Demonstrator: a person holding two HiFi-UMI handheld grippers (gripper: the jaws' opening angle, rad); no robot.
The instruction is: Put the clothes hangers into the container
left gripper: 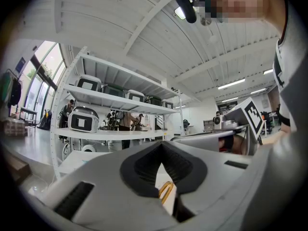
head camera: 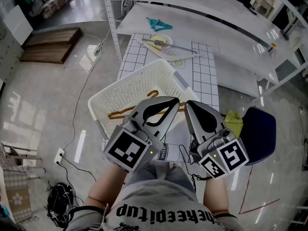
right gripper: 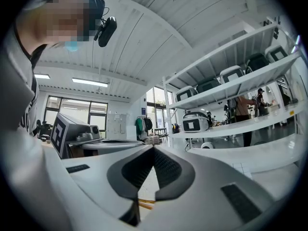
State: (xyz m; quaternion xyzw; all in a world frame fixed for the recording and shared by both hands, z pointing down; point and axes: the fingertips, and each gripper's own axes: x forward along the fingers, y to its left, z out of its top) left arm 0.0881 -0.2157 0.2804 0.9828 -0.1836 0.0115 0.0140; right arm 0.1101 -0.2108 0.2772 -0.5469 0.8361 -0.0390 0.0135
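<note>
Right now your room is hemmed in: a shelving post point(head camera: 111, 28) stands left of the white basket point(head camera: 134, 81), and a dark chair point(head camera: 262, 131) sits at the right. Your left gripper point(head camera: 168, 101) hangs tilted over the basket's near corner, jaws closed tip to tip on nothing. An orange hanger point(head camera: 124, 112) lies inside the basket. Your right gripper point(head camera: 189, 105) is just beside it, jaws likewise together and empty. A teal hanger point(head camera: 159, 23) rests beyond the gridded mat point(head camera: 204, 71), with grey floor point(head camera: 57, 95) around.
</note>
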